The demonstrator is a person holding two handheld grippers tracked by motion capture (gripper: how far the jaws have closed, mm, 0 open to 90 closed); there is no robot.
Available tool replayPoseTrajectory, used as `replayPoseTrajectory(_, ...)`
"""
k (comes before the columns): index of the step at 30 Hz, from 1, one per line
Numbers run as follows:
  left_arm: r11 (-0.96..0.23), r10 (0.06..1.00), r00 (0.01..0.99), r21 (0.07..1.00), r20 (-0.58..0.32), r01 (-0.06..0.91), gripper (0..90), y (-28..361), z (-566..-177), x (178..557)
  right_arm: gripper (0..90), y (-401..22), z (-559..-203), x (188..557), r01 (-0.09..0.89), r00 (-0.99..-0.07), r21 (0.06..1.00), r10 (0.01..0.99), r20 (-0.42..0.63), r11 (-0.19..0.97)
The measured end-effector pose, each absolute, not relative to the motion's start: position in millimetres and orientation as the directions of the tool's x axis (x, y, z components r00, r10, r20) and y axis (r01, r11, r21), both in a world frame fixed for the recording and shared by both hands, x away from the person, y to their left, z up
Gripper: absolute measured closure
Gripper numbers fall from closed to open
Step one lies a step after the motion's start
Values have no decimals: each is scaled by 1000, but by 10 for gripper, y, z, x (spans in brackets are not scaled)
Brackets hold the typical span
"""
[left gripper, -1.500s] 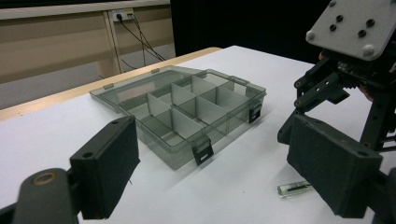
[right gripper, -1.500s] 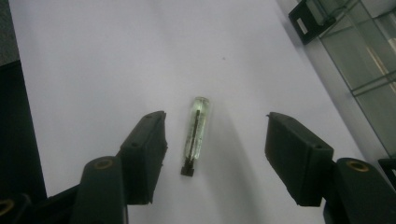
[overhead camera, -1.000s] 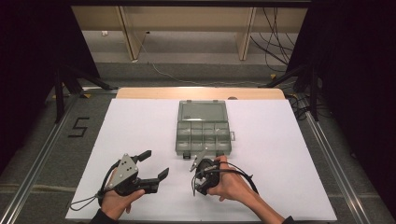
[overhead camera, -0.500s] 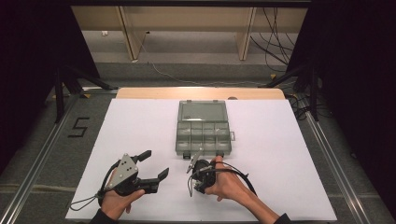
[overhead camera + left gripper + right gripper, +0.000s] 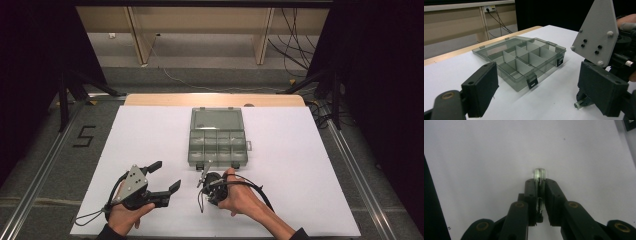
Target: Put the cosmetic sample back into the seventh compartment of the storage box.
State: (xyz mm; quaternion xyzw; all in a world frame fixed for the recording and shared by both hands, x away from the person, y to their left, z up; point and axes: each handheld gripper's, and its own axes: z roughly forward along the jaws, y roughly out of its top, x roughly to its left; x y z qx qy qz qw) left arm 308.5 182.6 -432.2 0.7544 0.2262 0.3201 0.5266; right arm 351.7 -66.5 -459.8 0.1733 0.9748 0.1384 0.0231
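Desk (image 5: 300, 165): white top, carries all items.
Organiser box (image 5: 217, 137): lid open, mid-desk, compartments look empty.
Left claw (image 5: 162, 176): jaws apart, holds nothing, near front edge.
Right claw (image 5: 540, 186): pinched on small clear tube (image 5: 540, 173), just above desk, w/ box close by. Risk: smooth round tube slips or rolls out if pinch eases.

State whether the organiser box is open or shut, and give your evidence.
Open. The box has its clear lid folded back flat on the table, leaving the dividers uncovered; the compartments look empty.
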Motion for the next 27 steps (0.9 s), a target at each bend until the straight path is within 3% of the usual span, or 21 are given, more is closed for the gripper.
replayPoseTrajectory(27, -331, 677, 696, 944, 239, -3, 157, 1820, -4324, 3087, 809, -871, -4200, 3627, 325, -923, 444, 383, -44, 835)
